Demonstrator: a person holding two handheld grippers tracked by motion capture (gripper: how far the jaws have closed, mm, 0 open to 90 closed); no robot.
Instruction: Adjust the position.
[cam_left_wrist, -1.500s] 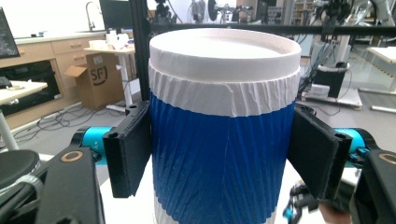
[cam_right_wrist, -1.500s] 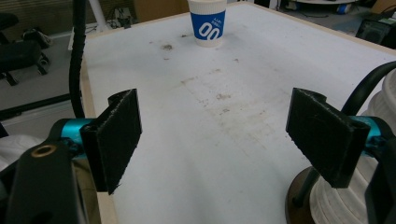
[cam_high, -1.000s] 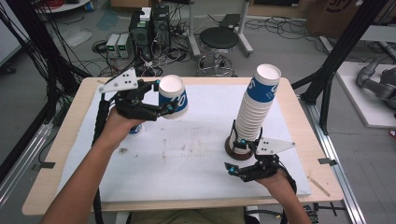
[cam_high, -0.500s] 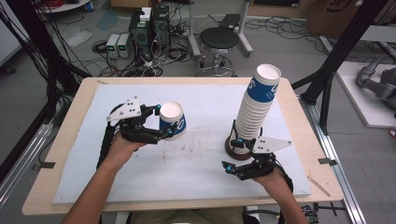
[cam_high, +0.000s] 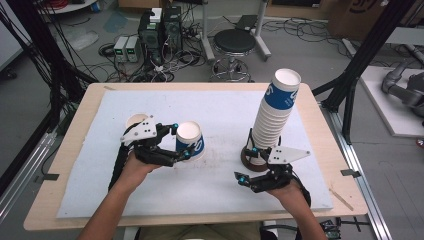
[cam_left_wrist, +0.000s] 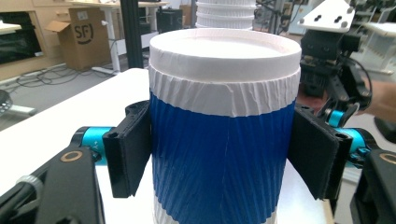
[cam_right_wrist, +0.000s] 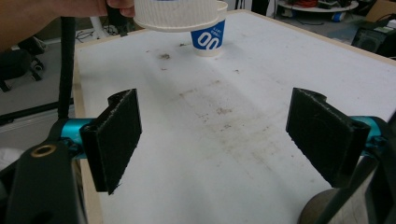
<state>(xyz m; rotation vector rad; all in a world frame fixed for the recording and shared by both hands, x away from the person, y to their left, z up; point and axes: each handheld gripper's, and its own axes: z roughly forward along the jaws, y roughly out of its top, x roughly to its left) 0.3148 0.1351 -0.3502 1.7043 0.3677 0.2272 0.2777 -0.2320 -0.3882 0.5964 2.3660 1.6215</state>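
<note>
Blue-and-white ribbed paper: from the high view, I have one paper cup (cam_high: 190, 142) clamped in my left tool (cam_high: 179, 146), at about nine o'clock on the surface (cam_high: 220, 107). A second ago it rode higher and farther back; now it sits low, close over the white mat (cam_high: 150, 197). I judge I am about to set it down. Whether its base touches yet, I cannot tell. Behind my left hand, at ten o'clock, a second cup (cam_high: 135, 120) already stands. The cup stack (cam_high: 274, 117) rises at three o'clock on its dark round base (cam_high: 251, 159), with my right tool (cam_high: 250, 172) waiting just beside it, unmoved.

In the left gripper view, both black pads (cam_left_wrist: 128, 154) press the blue band of the cup on either side. No writing faces this camera. A cardboard box (cam_left_wrist: 77, 37) far off at ten o'clock reads "SF".

In the right gripper view, the jaws stand wide with nothing between them, bare stained mat ahead. At twelve o'clock the standing cup (cam_right_wrist: 208, 37) shows white characters on blue, something like "00"; I cannot read them further.
</note>
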